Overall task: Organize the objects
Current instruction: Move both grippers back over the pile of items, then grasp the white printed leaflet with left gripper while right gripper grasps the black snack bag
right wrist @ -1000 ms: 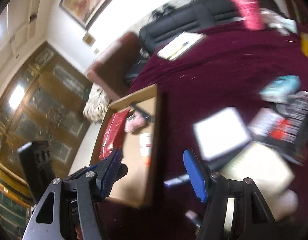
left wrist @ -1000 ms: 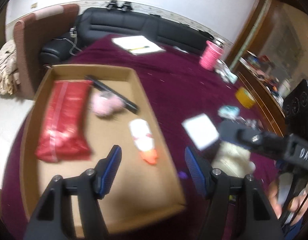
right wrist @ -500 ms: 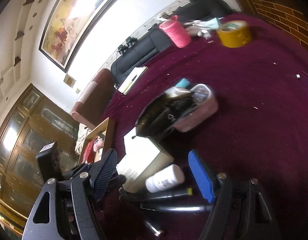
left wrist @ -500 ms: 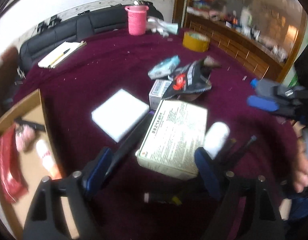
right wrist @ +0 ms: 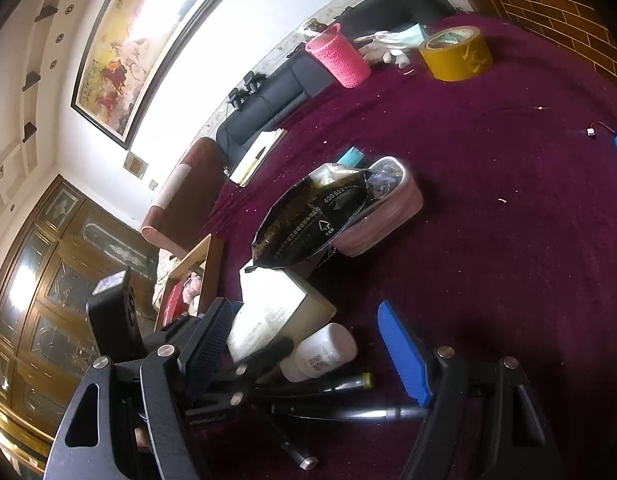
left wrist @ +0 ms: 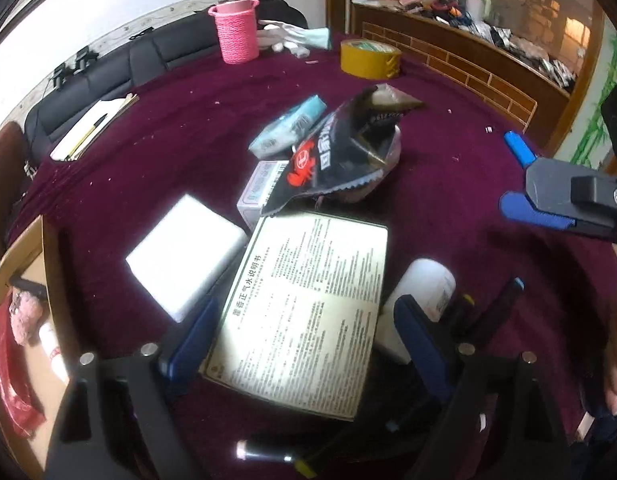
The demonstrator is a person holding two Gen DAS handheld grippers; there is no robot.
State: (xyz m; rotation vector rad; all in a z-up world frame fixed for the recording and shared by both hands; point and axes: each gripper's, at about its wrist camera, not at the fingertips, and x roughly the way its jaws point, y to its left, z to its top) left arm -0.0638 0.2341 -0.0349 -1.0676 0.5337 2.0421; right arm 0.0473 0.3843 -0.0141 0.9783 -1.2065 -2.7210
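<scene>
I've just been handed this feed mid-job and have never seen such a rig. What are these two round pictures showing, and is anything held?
There is no robot. A person carries a hand-held gripper in each hand, and each picture comes from a fisheye camera on one gripper, looking forward along its two jaws. In one view the left gripper has its jaws closing, with a printed box between them, though they do not grip it. In the other view the right gripper is open over a white bottle and dark pens. Nothing is held. On the maroon tablecloth also lie a white block, a black snack bag, a yellow tape roll and a pink knitted holder. A cardboard tray stands at the left.
</scene>
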